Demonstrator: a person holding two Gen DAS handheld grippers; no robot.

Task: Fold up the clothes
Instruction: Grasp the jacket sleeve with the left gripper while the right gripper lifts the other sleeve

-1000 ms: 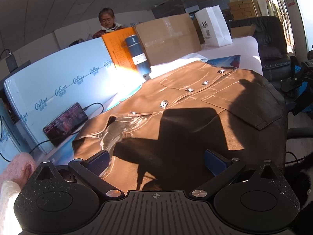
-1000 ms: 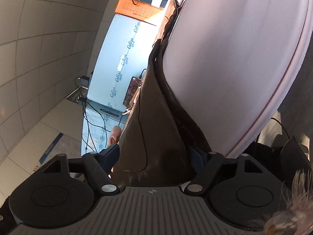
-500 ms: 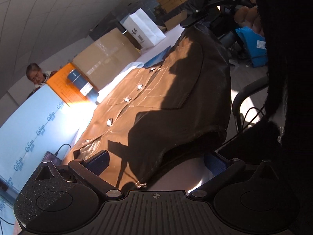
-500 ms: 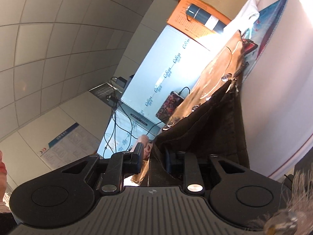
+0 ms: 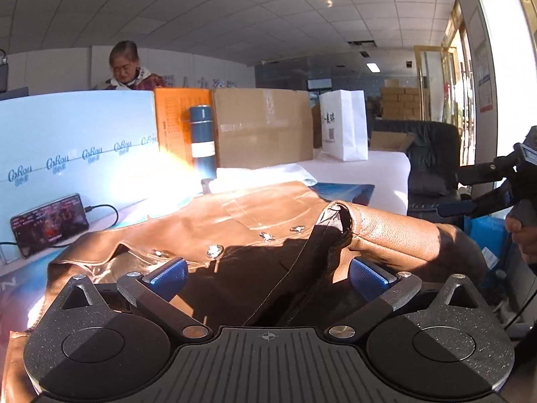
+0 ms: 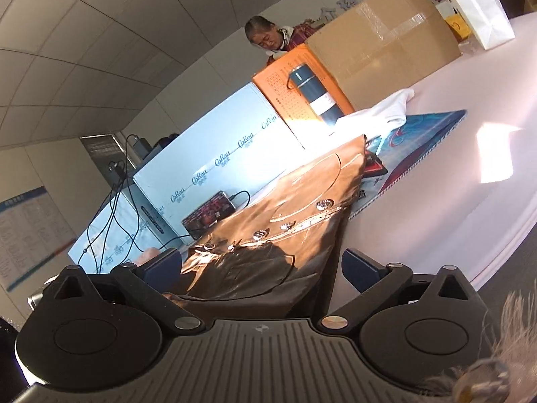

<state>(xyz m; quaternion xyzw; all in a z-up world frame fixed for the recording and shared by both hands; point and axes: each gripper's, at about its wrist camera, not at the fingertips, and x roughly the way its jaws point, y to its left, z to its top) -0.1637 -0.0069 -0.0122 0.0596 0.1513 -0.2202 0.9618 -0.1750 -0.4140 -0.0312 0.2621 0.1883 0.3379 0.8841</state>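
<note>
"CoRou" along pale-blue board (image 5: pixel 77 134)

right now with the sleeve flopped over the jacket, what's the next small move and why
Probably bring the left gripper in to close on the folded-over sleeve of the brown leather jacket. Its fingers are spread with nothing pinched; the sleeve sits bunched, and the right gripper is opening, clear of it.

The white table (image 6: pixel 476 198) is bare and open on the right of the brown jacket (image 6: pixel 288 208). Behind the jacket a blue bottle (image 5: pixel 202 141), a cardboard box (image 5: pixel 265 127) and a phone (image 5: pixel 50 223) block the way
</note>
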